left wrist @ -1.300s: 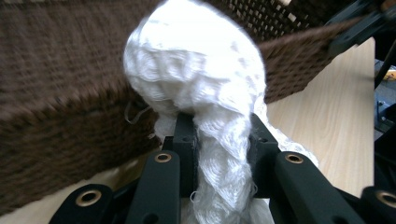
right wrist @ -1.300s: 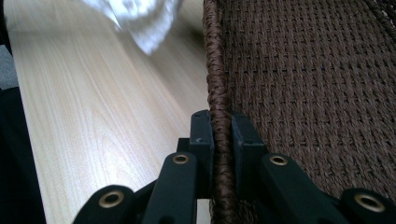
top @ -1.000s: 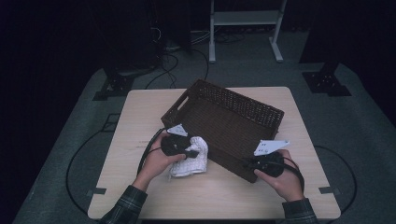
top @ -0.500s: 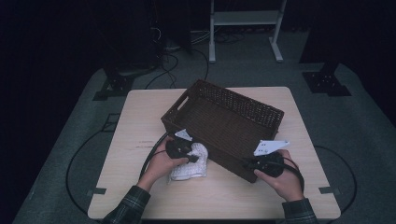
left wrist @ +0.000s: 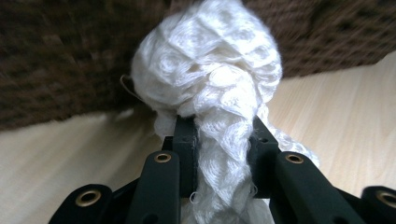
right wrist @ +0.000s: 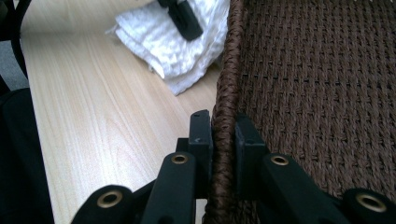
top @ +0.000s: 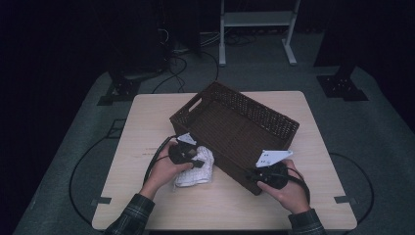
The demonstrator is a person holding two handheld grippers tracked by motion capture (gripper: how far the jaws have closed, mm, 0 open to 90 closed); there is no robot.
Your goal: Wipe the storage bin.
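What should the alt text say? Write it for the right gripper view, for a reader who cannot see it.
The right tool is clamped on the braided rim of a brown woven basket, one jaw on each side of it. Beyond, a white cloth lies on the light wooden table against the basket's outer wall.

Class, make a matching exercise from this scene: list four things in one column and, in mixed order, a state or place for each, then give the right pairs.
Column one:
1. white cloth
2. woven basket
3. left gripper
4. right gripper

Column two:
A. shut on the basket's rim
B. dark brown, tilted on the table
C. bunched, lying beside the basket
D. shut on the cloth

Pairs: 1-C, 2-B, 3-D, 4-A
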